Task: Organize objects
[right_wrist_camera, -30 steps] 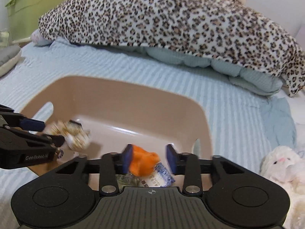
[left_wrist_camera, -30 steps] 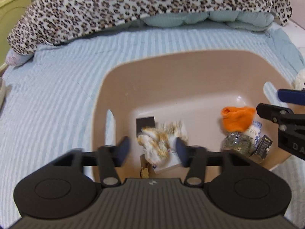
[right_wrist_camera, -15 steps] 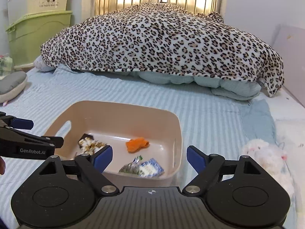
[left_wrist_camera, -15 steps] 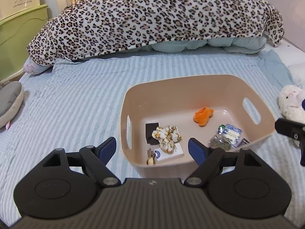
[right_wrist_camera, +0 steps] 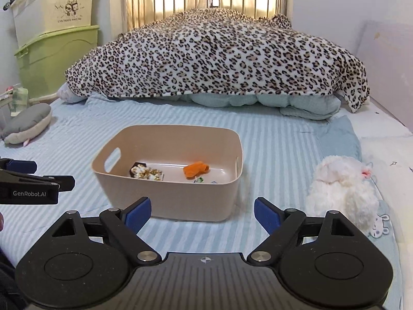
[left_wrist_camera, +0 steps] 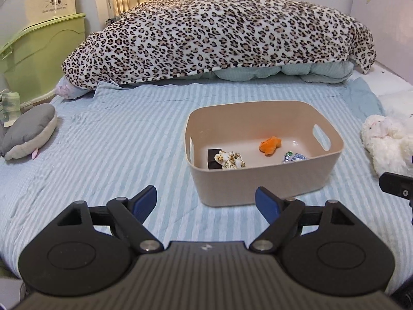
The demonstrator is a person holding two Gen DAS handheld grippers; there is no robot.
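**Bin on the striped bed, both grippers empty**

While the left gripper [left_wrist_camera: 206, 201] and right gripper [right_wrist_camera: 202, 212] hang spread wide, holding nothing, the beige plastic bin [right_wrist_camera: 178, 201] sits on the blue-striped bedsheet [left_wrist_camera: 116, 149]. Inside it lie an orange cloth [left_wrist_camera: 270, 145], a spotted cloth [left_wrist_camera: 230, 160] and a black box [left_wrist_camera: 213, 158]. Behind is a leopard-print blanket [right_wrist_camera: 216, 59]; a white plush rabbit [right_wrist_camera: 343, 193] lies to the bin's right, green storage boxes [right_wrist_camera: 54, 59] stand at the left wall.

Beige bin [right_wrist_camera: 180, 201] on bed, right gripper [right_wrist_camera: 202, 213] spread

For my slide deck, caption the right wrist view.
Open right gripper before a beige plastic bin holding an orange cloth; white plush toy beside it.
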